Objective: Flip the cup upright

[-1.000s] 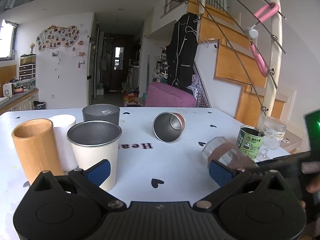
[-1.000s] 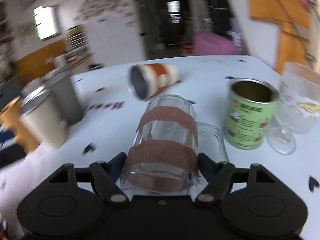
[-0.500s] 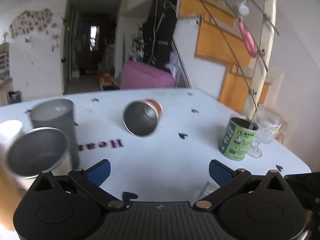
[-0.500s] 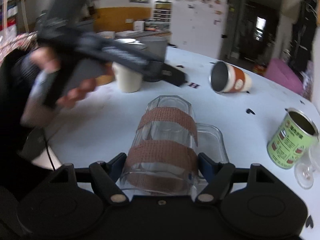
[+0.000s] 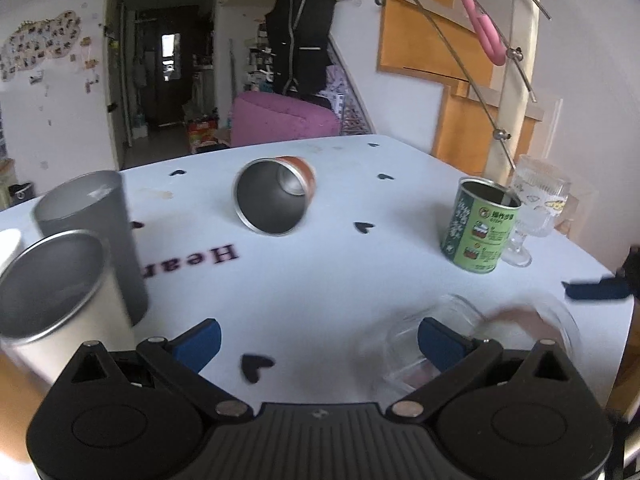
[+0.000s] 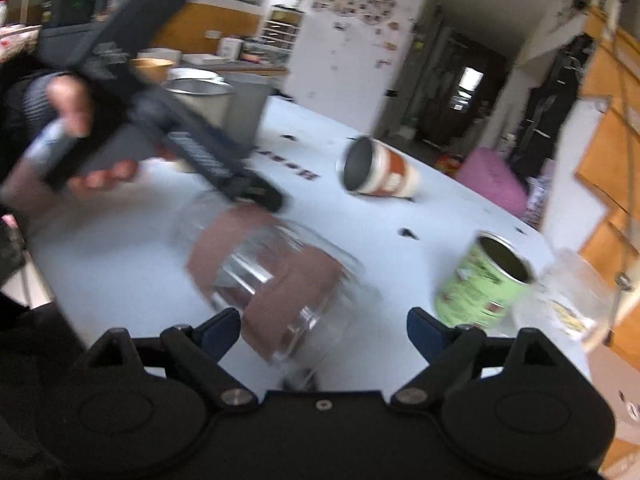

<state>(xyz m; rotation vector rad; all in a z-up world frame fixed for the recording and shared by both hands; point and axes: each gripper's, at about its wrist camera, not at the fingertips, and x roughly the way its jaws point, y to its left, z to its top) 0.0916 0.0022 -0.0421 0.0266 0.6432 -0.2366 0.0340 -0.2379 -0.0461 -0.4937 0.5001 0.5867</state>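
Note:
A clear glass mug with brown tape bands (image 6: 272,280) lies tilted and blurred between the fingers of my right gripper (image 6: 324,332), whose jaws stand wide apart and off the glass. The mug also shows in the left wrist view (image 5: 472,332) at the lower right, blurred, by the right fingertip (image 5: 438,342) of my left gripper (image 5: 316,340), which is open and empty. An orange-and-white metal cup (image 5: 276,200) lies on its side mid-table, mouth toward me; it also shows in the right wrist view (image 6: 378,174). The left gripper's body (image 6: 192,148) shows above the mug.
A green tin can (image 5: 480,228) and a stemmed glass (image 5: 536,212) stand at the right edge of the white table (image 5: 340,280). A grey cup (image 5: 96,236) and a cream metal cup (image 5: 52,292) stand upright at the left. The table's right edge is near the mug.
My right gripper has opened and let go of the glass mug, which now tilts loose between the fingers. The left gripper has swung right, toward the mug.

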